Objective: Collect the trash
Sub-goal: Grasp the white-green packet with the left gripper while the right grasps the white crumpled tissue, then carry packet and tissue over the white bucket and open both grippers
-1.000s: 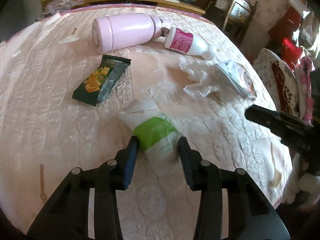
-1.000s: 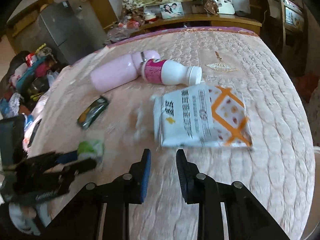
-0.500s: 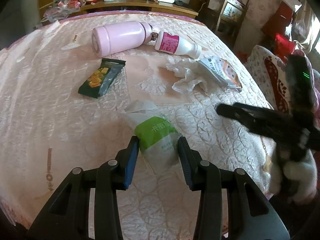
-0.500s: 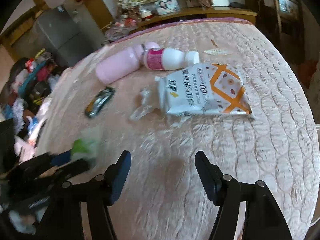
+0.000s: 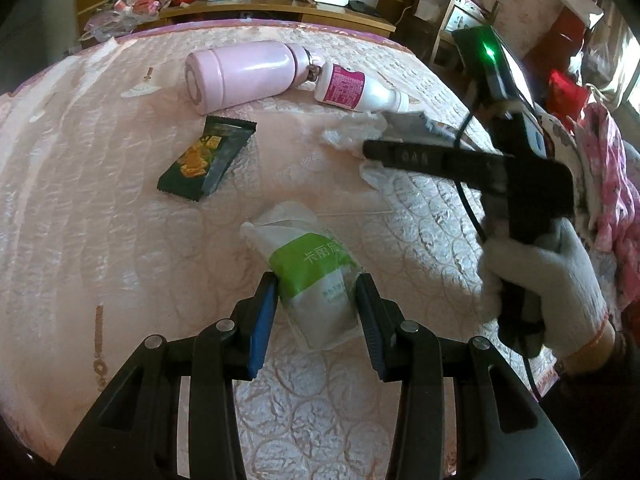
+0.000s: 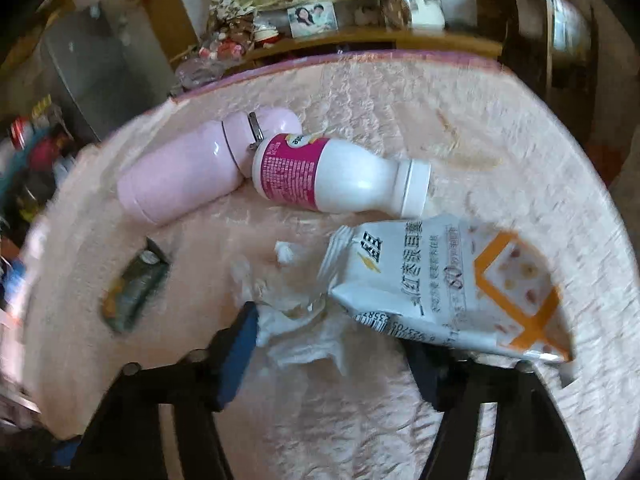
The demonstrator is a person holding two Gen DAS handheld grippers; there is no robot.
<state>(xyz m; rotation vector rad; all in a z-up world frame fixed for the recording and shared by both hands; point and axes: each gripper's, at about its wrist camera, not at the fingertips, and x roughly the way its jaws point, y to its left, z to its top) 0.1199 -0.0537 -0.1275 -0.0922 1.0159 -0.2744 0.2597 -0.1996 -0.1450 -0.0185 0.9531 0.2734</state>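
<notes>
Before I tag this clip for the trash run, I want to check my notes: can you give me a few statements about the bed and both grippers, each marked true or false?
1. The left gripper holds a green-and-white packet between its fingers. True.
2. The pink flask stands upright. False: it lies on its side on the bedspread.
3. The white bottle lies with its base against the flask's cap end. True.
4. The right gripper is at the dark snack wrapper. False: it is at the crumpled tissue beside the white-and-orange bag.
5. The white bottle's cap is off. False: the cap is on.
</notes>
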